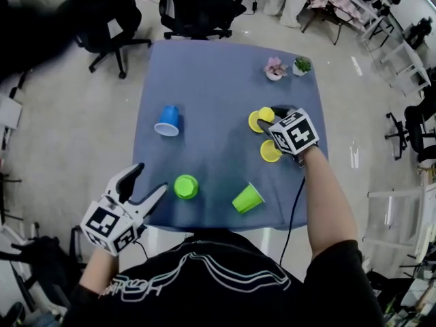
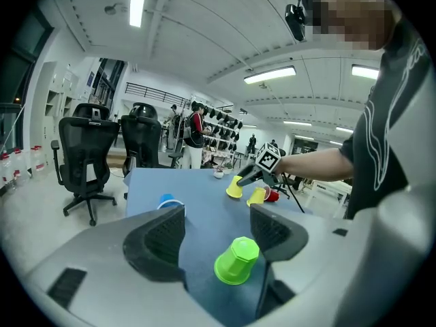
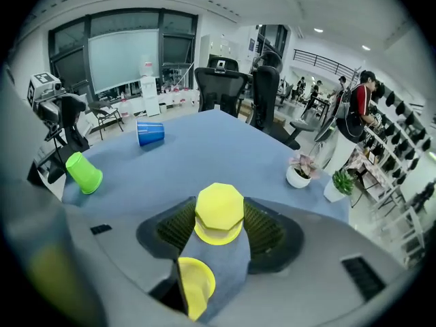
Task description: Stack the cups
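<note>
Head view looks down on 1 blue table (image 1: 218, 80) carrying 5 plainly visible cups: 2 yellow, 2 green and 1 blue. None is stacked on another.

The blue cup (image 1: 167, 120) lies on its side alone at 9 o'clock, well apart from the rest. At 6 o'clock, near the front edge, 1 green cup (image 1: 185, 187) stands upside down. The other green cup (image 1: 247, 199) lies on its side at 5 o'clock. Both yellow cups are at 3 o'clock. 1 yellow cup (image 1: 259, 119) stands upside down, and the second yellow cup (image 1: 270, 151) lies on its side just beside it.

At the far corner, 1 o'clock, stand 2 small potted plants: a pink-flowered plant (image 1: 274, 68) and a green plant (image 1: 301, 65).

The right gripper (image 1: 264, 125) reaches in from 3 o'clock, tilted down. Its jaws stand on either side of the upside-down yellow cup, pads close to its sides, with no clear squeeze showing.

The left gripper (image 1: 148, 184) hovers at the 7 o'clock edge, released and holding nothing, its jaws wide apart. The upside-down green cup sits on the table just ahead of them.

Left gripper view also shows 1 small red thing (image 2: 272, 195) just behind the lying yellow cup, too small to tell.
</note>
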Demonstrator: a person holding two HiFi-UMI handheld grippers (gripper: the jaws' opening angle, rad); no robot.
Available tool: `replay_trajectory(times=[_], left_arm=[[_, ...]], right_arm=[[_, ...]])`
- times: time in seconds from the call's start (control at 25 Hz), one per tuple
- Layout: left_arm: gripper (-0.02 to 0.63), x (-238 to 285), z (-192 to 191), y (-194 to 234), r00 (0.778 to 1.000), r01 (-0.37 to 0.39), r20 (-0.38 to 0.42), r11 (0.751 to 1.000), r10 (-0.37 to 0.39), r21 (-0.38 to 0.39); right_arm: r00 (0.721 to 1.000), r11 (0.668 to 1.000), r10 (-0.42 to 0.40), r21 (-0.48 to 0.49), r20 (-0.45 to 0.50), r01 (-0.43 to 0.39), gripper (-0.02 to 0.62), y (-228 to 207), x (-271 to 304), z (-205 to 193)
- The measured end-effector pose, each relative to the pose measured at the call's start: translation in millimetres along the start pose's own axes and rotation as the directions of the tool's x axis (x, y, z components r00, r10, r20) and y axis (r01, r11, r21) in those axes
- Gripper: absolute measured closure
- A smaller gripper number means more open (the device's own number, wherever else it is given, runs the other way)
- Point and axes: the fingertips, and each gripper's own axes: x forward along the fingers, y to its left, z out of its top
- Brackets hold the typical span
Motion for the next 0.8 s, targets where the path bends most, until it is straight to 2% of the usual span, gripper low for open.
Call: replay_trajectory(times=[0.24,0.4,0.64,0.8], left_arm=[[0.295,-14,3,-10,0.999,0.008,0.035,1.0,-0.009,0.002],[0.295,-26,2,-13,0.999,0.02,0.042,1.0,-0.021,0.006],[0.295,-43,-7,-18,0.999,0.029,0.046,1.0,-0.029,0.0],[0.295,-51,-15,-27,0.998,0.046,0.034,0.999,-0.046,0.007]], right_arm=[[0.997,0.998,0.004,-0.061,0.073,0.0,0.359,39,-32,28],[0.994,0.998,0.031,-0.056,0.103,-0.025,0.36,81,-50,40],[0.988,0.992,0.1,-0.087,0.116,-0.09,0.36,152,-66,34],[0.989,0.989,0.114,-0.109,0.098,-0.104,0.36,186,-69,21]])
